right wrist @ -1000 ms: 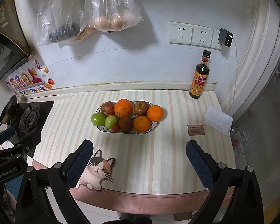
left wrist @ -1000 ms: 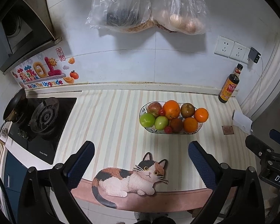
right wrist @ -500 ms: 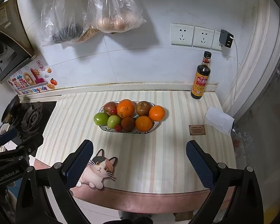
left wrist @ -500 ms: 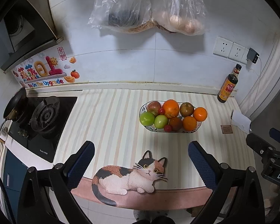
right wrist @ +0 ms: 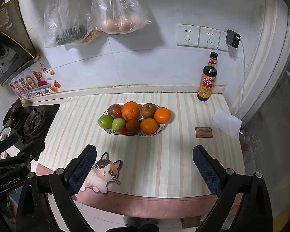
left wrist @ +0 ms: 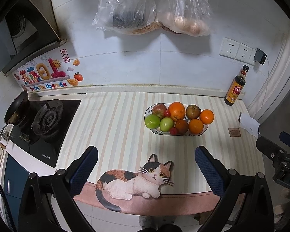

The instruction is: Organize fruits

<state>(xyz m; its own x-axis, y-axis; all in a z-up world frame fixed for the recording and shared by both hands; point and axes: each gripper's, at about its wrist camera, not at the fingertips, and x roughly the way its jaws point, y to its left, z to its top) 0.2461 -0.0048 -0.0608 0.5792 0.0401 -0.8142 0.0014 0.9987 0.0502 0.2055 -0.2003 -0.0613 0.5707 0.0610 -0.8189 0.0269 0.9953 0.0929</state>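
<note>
An oval fruit plate (left wrist: 204, 131) (right wrist: 162, 128) stands on the striped counter, holding oranges (left wrist: 176, 111) (right wrist: 130, 110), green apples (left wrist: 152, 121) (right wrist: 105, 121), red apples, a brown fruit and small red fruits. My left gripper (left wrist: 146, 166) is open and empty, held above the counter's front edge, well short of the plate. My right gripper (right wrist: 144, 165) is open and empty too, at the front edge, with the plate ahead and slightly left.
A gas stove (left wrist: 46, 119) with a pan (left wrist: 16, 107) is at the left. A sauce bottle (right wrist: 207, 79), a white tissue (right wrist: 226, 122) and a small brown card (right wrist: 203, 132) are at the right. Plastic bags (right wrist: 118, 9) hang on the wall. A cat picture (left wrist: 137, 179) marks the front edge.
Both grippers have drifted slightly; the plate sits a little higher and further left in the left view and further right in the right view. Nothing was grasped.
</note>
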